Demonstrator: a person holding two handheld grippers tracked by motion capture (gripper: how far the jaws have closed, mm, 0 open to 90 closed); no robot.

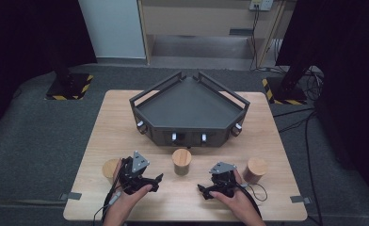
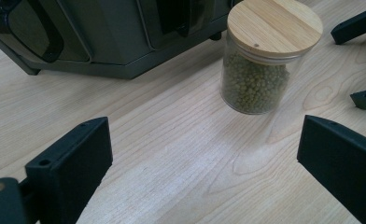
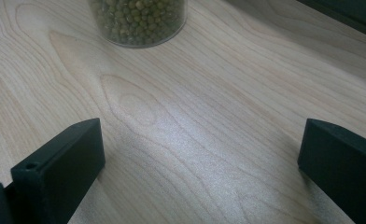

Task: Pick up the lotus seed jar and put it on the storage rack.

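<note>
- Jar of green beans (image 1: 181,161) with a wooden lid stands upright at the table's (image 1: 267,141) middle, just in front of the dark tray (image 1: 189,110), between both grippers.
- Leftmost, a wooden-lidded jar (image 1: 110,168) sits just behind the left gripper (image 1: 157,181).
- Left gripper rests on the wood, jaws spread wide, empty.
- Right gripper (image 1: 204,191) lies likewise agape, holding nothing.
- Rightmost, another lidded jar (image 1: 255,170) stands beside the right hand (image 1: 234,200).
</note>
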